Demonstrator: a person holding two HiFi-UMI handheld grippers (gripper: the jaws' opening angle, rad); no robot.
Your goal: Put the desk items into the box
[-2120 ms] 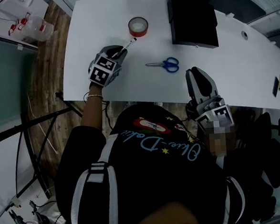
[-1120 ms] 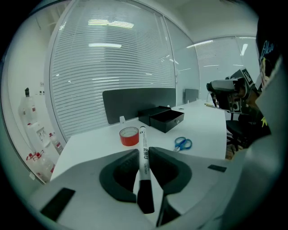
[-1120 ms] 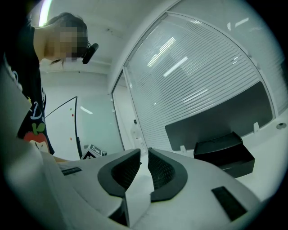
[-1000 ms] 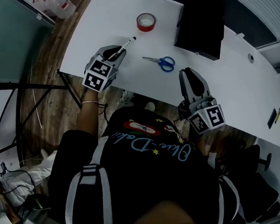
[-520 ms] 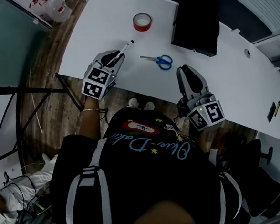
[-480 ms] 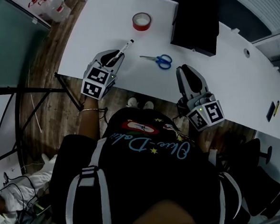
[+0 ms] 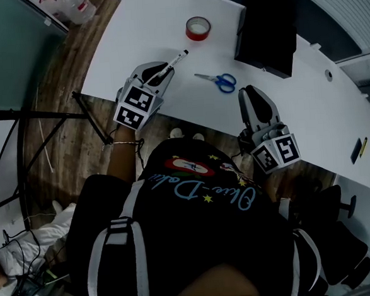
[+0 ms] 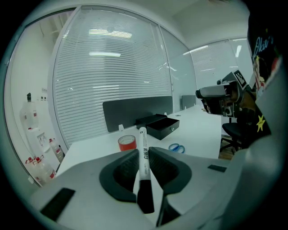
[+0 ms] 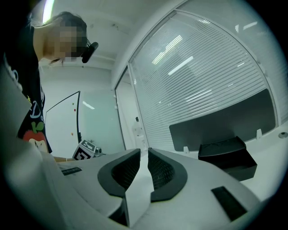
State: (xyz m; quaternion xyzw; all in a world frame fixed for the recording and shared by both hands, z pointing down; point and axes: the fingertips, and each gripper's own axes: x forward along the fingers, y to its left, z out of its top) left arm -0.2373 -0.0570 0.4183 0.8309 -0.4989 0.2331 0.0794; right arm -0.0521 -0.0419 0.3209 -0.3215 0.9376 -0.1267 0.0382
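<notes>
My left gripper [image 7: 161, 73] is shut on a white marker with a black cap [image 7: 174, 61], which sticks out past the fingertips over the near left part of the white desk [image 7: 132, 27]. In the left gripper view the marker [image 8: 143, 152] lies clamped between the pads. A red tape roll [image 7: 197, 28] and blue-handled scissors [image 7: 218, 80] lie on the desk. The open black box [image 7: 268, 24] stands behind them. My right gripper [image 7: 251, 94] hovers at the desk's near edge, right of the scissors. Its jaws [image 9: 144, 150] show a narrow gap with nothing in it.
A dark partition [image 8: 135, 110] runs along the desk's far side. A small dark item [image 7: 356, 151] lies at the far right of the desk. A black metal stand [image 7: 37, 113] and plastic bottles [image 7: 74, 3] are on the wood floor to the left. An office chair [image 8: 234, 130] stands to the right.
The head view has shifted slightly. Both grippers stay about where they were, and the left one still holds the marker.
</notes>
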